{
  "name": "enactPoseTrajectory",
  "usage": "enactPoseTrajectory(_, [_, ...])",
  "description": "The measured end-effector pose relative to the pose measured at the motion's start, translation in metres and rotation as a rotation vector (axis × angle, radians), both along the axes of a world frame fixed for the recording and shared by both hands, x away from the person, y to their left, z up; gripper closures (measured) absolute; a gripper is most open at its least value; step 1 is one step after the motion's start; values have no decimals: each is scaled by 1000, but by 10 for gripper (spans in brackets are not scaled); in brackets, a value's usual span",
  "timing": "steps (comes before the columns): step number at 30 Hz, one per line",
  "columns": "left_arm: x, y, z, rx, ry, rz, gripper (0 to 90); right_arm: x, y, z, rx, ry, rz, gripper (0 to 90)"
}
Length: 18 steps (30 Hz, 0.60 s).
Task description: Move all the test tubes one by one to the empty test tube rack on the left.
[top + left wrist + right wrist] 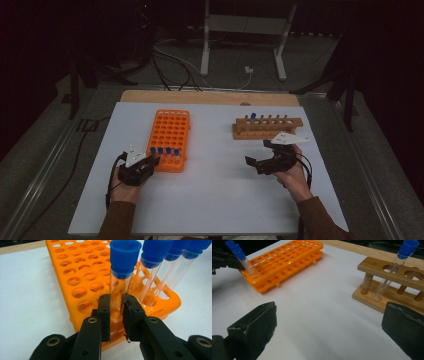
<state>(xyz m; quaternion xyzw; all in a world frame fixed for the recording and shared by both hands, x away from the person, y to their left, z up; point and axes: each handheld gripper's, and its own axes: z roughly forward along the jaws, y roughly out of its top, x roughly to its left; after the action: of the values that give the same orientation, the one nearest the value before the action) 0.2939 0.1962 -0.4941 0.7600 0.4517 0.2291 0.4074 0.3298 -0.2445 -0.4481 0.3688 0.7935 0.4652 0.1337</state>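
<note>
Left gripper (116, 315) is clamped on a clear test tube (119, 287) with a blue cap, pads pressing on the glass low on its body. The tube stands upright in a corner hole of the orange rack (82, 277), in the row nearest the person. Three more blue-capped tubes (160, 267) sit in the same row just beside it. From the high view, the left gripper (150, 164) sits at the near left corner of the orange rack (170, 132), on the left half of the white table (215, 200).

Right gripper (327, 322) is released, jaws wide apart, nothing between them. It hovers over bare table near the wooden rack (387, 277). That rack holds one blue-capped tube (392, 270), tilted, in its end hole. Right gripper (260, 156) and wooden rack (267, 127) are on the right half of the table, well apart from the orange rack.
</note>
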Motion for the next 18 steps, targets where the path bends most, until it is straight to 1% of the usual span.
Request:
enactPoseTrajectory(3, [0,0,0,-7,3,4,779,0,0,0,-1,-1,0,0])
enactPoseTrajectory(6, [0,0,0,-30,15,2,760,0,0,0,-1,-1,-1,0])
enactPoseTrajectory(8, [-1,0,0,-32,15,5,747,1,-1,1,2,-4,-4,0])
enactPoseTrajectory(10, [-1,1,1,-32,15,14,705,1,-2,2,5,-4,-6,0])
enactPoseTrajectory(11, [-1,2,1,-39,17,19,674,1,-2,2,6,-7,-7,0])
enactPoseTrajectory(13, [-3,5,2,-51,19,25,651,1,-3,3,7,-11,-9,0])
enactPoseTrajectory(16, [-5,7,4,-82,12,23,610,3,-4,6,10,-16,-15,0])
enactPoseTrajectory(18, [-8,9,5,-121,5,6,559,4,-5,8,15,-22,-23,0])
